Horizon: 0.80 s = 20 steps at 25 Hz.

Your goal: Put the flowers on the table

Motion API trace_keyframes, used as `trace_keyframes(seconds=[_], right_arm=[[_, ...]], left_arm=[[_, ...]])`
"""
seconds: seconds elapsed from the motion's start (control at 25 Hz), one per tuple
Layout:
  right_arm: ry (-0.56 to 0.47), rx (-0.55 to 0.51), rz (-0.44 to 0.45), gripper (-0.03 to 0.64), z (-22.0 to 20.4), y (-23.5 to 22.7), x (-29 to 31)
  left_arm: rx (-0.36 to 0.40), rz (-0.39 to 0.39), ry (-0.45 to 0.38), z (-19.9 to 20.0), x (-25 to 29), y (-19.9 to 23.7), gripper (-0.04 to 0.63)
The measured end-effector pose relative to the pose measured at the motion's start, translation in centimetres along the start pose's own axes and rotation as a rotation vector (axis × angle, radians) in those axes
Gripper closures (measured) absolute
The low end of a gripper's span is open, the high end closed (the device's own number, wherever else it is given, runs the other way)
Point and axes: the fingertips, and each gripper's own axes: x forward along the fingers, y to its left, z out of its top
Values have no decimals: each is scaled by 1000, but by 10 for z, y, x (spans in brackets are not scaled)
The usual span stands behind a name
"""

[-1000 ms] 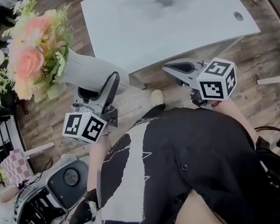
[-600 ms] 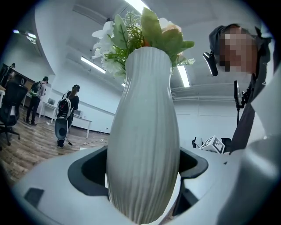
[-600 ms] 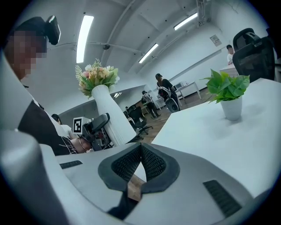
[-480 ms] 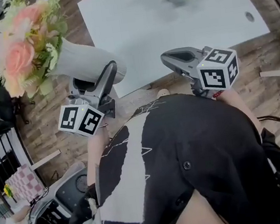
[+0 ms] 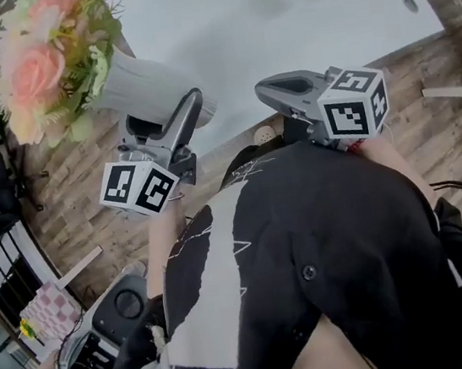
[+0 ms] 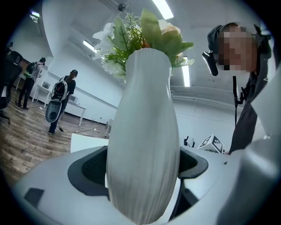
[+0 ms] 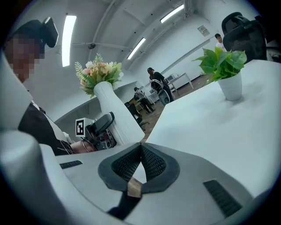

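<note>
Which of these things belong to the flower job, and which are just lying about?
In the job: white ribbed vase of pink flowers; left gripper, jaws clamped on that vase; white table.
Lying about: green plant in a white pot on the table; right gripper, jaws together, empty.

Potted plant [image 7: 223,66]: green leaves in a white pot, upright on the white desk [image 7: 206,132], toward its far side.
Floor [image 5: 72,206]: brown wood-look planks.
Nearer bystander [image 6: 59,103]: standing, a grey pack on the back.
Farther bystander [image 6: 29,81]: standing beside a white bench by the wall.
Ceiling lights [image 7: 69,33]: long strips, lit.
Office chair [image 7: 239,28]: black, beyond the desk.
Checked cloth [image 5: 47,301]: pink and white, low at the left.
</note>
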Motion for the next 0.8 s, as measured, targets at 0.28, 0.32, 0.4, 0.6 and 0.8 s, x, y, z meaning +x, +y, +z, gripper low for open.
trace_keyframes(seconds=[0.28, 0.32, 0.4, 0.6, 0.8], right_arm=[[-5, 41, -23, 603, 3, 10, 13], [-2, 51, -20, 603, 3, 12, 16], [2, 74, -4, 603, 3, 17, 24], [17, 75, 24, 603, 5, 23, 32], [26, 82, 36, 603, 9, 14, 42]], left_arm=[[7, -7, 1, 0, 0, 4, 124], [9, -9, 4, 0, 0, 4, 124], [18, -5, 16, -2, -1, 6, 124], [4, 10, 16, -9, 1, 6, 124], [31, 17, 7, -20, 13, 15, 124]])
